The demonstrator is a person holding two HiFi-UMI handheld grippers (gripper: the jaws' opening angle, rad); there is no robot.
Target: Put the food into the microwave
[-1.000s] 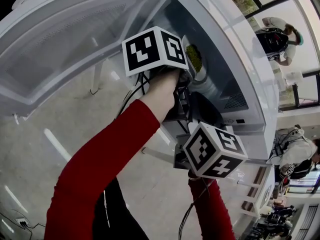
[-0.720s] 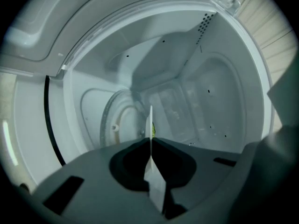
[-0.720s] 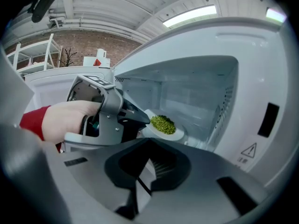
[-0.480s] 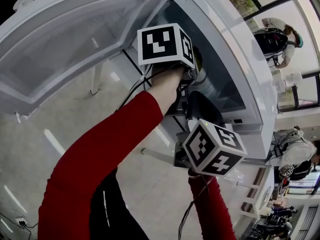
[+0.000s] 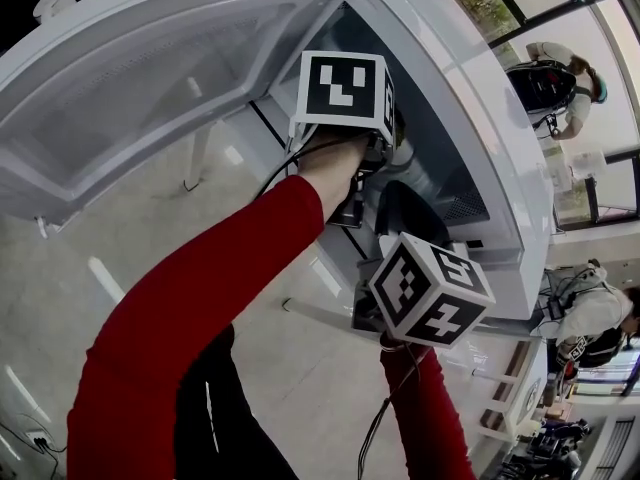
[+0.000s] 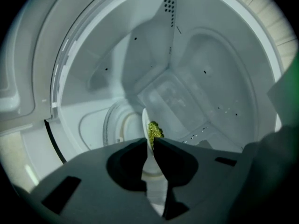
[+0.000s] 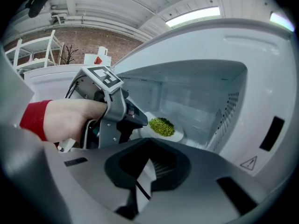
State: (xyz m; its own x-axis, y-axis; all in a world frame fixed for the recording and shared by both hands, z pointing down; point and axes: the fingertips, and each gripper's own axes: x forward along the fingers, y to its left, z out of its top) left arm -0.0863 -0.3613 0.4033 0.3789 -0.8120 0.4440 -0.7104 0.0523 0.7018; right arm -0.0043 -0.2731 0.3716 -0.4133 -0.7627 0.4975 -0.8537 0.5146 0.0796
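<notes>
Left gripper (image 6: 150, 141) reaching into microwave (image 7: 205, 78), jaws spreading around rim of plate (image 6: 145, 123) of green food (image 6: 154, 129) just ahead, apparently to release it; right gripper (image 7: 149, 141) pressed together, empty, parked outside.

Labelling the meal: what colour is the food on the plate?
Yellow-green food, clearest in the right gripper view.

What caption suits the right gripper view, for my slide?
Left gripper, fingers opening around the plate, leaves green food inside the microwave.
</notes>
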